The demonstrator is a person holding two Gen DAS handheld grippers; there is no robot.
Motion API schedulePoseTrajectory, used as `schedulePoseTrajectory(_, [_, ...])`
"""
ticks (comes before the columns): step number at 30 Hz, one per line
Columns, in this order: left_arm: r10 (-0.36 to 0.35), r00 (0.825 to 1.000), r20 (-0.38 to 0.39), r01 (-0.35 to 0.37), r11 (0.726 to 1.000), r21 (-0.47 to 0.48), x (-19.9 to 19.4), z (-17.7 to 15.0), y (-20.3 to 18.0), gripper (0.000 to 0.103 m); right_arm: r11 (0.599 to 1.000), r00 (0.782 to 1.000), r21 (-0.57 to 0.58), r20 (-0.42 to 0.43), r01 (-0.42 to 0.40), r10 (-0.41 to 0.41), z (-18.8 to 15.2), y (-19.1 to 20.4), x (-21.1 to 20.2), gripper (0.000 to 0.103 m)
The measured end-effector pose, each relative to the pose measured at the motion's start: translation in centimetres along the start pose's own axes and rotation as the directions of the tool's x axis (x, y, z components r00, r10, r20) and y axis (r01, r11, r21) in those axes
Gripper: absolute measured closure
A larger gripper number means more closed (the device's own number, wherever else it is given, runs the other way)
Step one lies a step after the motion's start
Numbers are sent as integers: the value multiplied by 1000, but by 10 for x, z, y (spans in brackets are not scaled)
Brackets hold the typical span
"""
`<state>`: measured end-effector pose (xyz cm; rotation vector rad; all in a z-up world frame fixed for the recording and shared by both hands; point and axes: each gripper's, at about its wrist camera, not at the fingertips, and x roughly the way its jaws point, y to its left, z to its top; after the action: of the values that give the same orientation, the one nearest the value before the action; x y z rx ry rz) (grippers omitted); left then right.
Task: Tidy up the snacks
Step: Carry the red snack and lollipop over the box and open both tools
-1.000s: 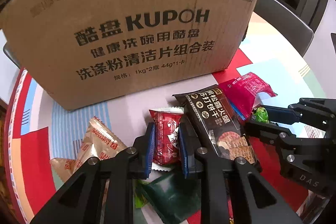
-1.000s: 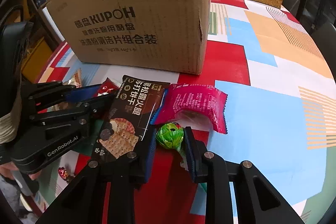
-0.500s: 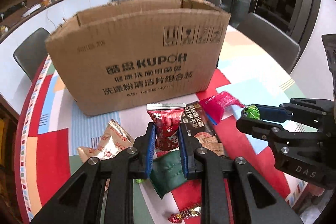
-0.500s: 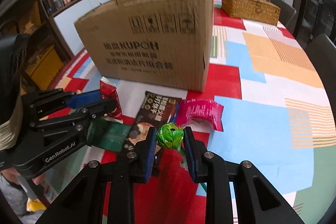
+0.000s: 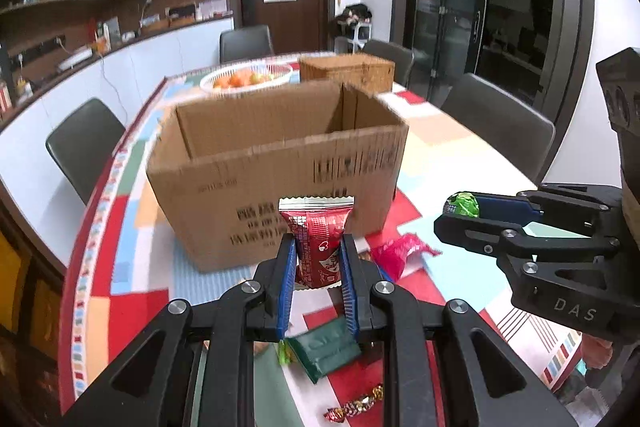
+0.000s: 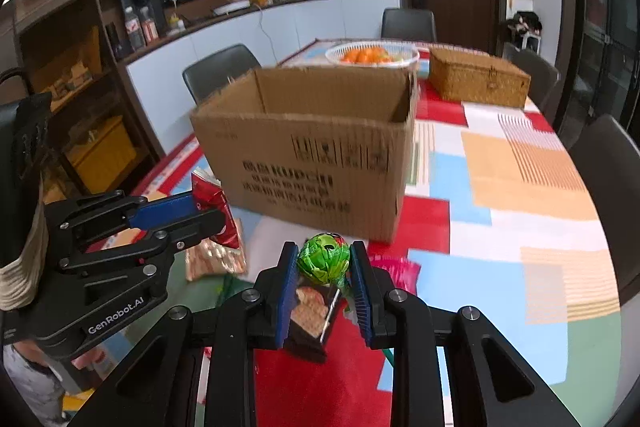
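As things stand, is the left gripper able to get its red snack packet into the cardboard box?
Probably yes. The left gripper is shut on the red snack packet, held clear of the table, and the cardboard box directly ahead stands open on top, with nothing between them.

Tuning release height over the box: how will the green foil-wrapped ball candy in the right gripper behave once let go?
The green ball candy looks round and is pinched only at its sides by the right gripper, so it will probably roll once it lands. It looks small, likely light. Its crinkled foil may be slick. The cardboard box has walls that should contain it.
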<state>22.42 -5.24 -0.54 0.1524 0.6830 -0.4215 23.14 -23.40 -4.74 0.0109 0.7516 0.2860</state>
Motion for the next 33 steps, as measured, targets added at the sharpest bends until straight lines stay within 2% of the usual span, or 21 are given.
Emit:
schedulePoseTrajectory(10, [29,990,136,-32,999,21,-29,39,5,81,1000,994,-3,110,-6,7,34,-1,-20,76])
schedulePoseTrajectory(18, [46,980,192,-49,999,14,-36,68,16,81,1000,982,-28,188,-15,20,66,6,-28,76])
schedulePoseTrajectory(26, [76,976,204,-84,996,28,-28,95,26,81,999,977,-26,208,-47,52,100,3,-17,76])
schedulePoseTrajectory(33, [80,986,144,-82,997,8,4,117,44,81,999,985,0,170,-36,36,127,-7,10,76])
